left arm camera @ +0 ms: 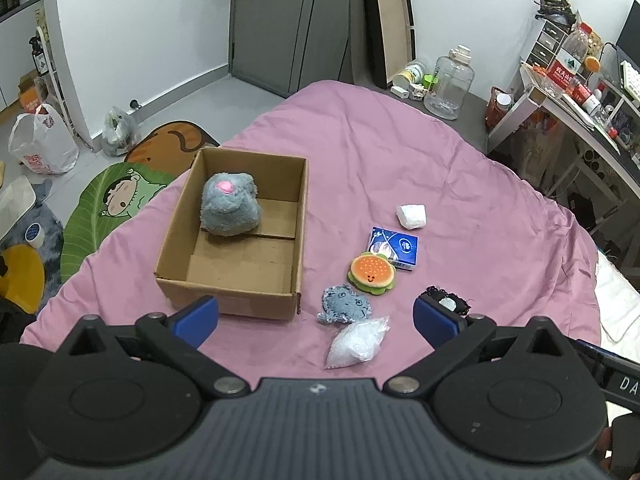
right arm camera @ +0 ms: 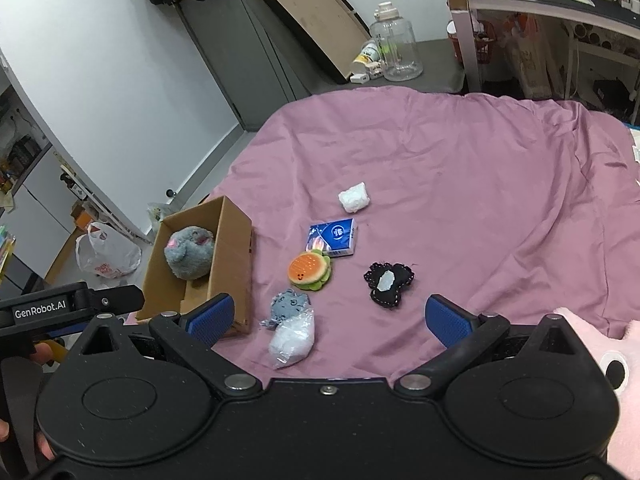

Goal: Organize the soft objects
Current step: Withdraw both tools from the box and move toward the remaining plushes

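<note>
An open cardboard box (left arm camera: 292,216) (right arm camera: 234,248) stands on the pink bedspread (left arm camera: 460,184) with a grey plush toy (left arm camera: 230,210) (right arm camera: 188,254) inside. Right of the box lie a burger plush (left arm camera: 372,272) (right arm camera: 310,270), a blue-grey fabric patch (left arm camera: 344,304) (right arm camera: 289,303), a clear bag of white stuffing (left arm camera: 358,342) (right arm camera: 292,338), a blue tissue pack (left arm camera: 394,246) (right arm camera: 334,236), a white wad (left arm camera: 412,215) (right arm camera: 354,197) and a black fabric piece (left arm camera: 448,300) (right arm camera: 388,280). My left gripper (left arm camera: 316,320) is open and empty above the near bed. My right gripper (right arm camera: 330,318) is open and empty.
A pink plush (right arm camera: 616,352) lies at the right edge. The left gripper body (right arm camera: 68,304) shows at the left. Beyond the bed stand a clear jug (left arm camera: 450,82) (right arm camera: 396,52), a leaning tray (left arm camera: 390,20), a cluttered desk (left arm camera: 580,92), floor mats (left arm camera: 120,200) and plastic bags (left arm camera: 40,144).
</note>
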